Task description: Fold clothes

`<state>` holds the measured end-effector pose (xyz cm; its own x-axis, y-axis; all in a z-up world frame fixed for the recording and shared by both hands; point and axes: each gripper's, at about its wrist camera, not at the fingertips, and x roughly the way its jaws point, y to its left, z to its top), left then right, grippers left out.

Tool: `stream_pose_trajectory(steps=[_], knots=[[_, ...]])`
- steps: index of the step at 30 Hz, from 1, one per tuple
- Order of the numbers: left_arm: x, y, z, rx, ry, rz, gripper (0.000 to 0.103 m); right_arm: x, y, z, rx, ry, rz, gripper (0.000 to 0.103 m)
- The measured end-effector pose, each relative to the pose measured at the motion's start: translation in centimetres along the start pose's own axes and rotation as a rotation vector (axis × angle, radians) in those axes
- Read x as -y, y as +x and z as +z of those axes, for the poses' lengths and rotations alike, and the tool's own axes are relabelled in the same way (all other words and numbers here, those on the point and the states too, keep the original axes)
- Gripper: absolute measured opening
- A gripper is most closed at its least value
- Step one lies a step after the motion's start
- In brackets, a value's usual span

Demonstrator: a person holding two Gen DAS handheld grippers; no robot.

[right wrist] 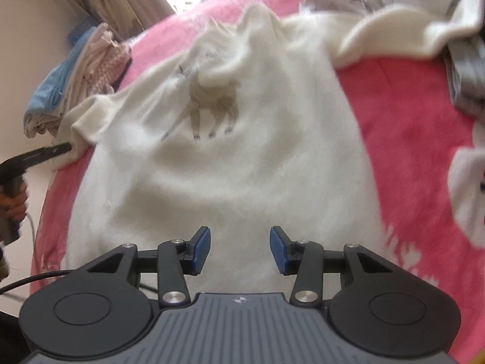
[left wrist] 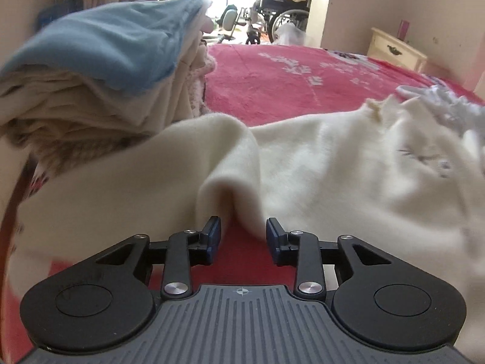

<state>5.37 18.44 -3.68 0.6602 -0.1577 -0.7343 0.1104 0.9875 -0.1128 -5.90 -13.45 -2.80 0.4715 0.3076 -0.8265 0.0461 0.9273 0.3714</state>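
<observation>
The cream sweater (right wrist: 230, 163) is spread on the bed (right wrist: 403, 127). Nothing is held: the left gripper (left wrist: 243, 238) and the right gripper (right wrist: 240, 250) are parted. A sleeve fold is likely needed next.

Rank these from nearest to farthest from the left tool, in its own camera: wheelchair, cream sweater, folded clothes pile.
1. Cream sweater, directly ahead of the left tool.
2. Folded clothes pile, ahead on the left.
3. Wheelchair, far back, beyond the bed.

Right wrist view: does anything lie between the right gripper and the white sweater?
Nothing visible does. The right gripper hangs with jaws open directly over the sweater's lower part; only bare cream fabric shows between and ahead of the fingers.
</observation>
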Motion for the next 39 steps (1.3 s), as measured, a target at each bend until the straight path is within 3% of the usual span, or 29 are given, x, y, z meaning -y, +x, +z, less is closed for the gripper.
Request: stream_pose_trajectory(steps=[3, 6, 7, 10, 13, 15, 19, 21, 24, 27, 31, 36, 39], knots=[[2.0, -2.1, -1.1, -0.006, -0.009, -0.162, 0.033, -0.2, 0.6, 0.2, 0.037, -0.03, 0.006, 0.044], [5.6, -2.1, -3.4, -0.102, 0.05, -0.308, 0.033, 0.1, 0.8, -0.5, 0.061, -0.033, -0.001, 0.04], [6.7, -1.8, -4.6, -0.15, 0.093, -0.325, 0.033, 0.5, 0.6, -1.2, 0.062, -0.028, -0.011, 0.04], [8.8, -0.9, -8.3, -0.267, 0.202, -0.317, 0.033, 2.0, 0.0, -4.4, 0.032, 0.006, -0.048, 0.038], [8.0, -1.4, -10.1, -0.267, 0.207, -0.305, 0.033, 3.1, -1.8, -8.2, 0.061, 0.025, -0.052, 0.038], [7.5, -1.7, -9.6, -0.287, 0.198, -0.305, 0.033, 3.0, -2.8, -9.6, 0.062, 0.026, -0.068, 0.038], [7.8, -3.1, -8.5, -0.289, 0.229, -0.313, 0.033, 2.4, -4.3, -9.5, 0.112, -0.002, -0.081, 0.039], [8.5, -3.9, -8.6, -0.291, 0.296, -0.341, 0.033, 2.4, -4.2, -9.5, 0.09, -0.03, -0.078, 0.039], [9.7, -2.9, -10.6, -0.395, 0.395, -0.309, 0.034, 3.3, -4.5, -9.5, 0.053, -0.018, -0.088, 0.038], [10.4, -3.3, -10.5, -0.397, 0.463, -0.293, 0.034, 4.2, -6.8, -7.9, 0.135, -0.009, -0.074, 0.039], [10.9, -3.8, -6.9, -0.339, 0.448, -0.292, 0.034, 7.2, -7.8, -4.3, 0.251, 0.115, -0.049, 0.042], [14.6, -1.4, -2.3, -0.247, 0.486, -0.323, 0.034, 10.4, -4.0, 1.1, 0.265, 0.266, 0.042, 0.043], [17.5, 1.5, -0.5, -0.198, 0.496, -0.327, 0.034, 11.5, -1.5, 4.3, 0.276, 0.333, 0.071, 0.05]])
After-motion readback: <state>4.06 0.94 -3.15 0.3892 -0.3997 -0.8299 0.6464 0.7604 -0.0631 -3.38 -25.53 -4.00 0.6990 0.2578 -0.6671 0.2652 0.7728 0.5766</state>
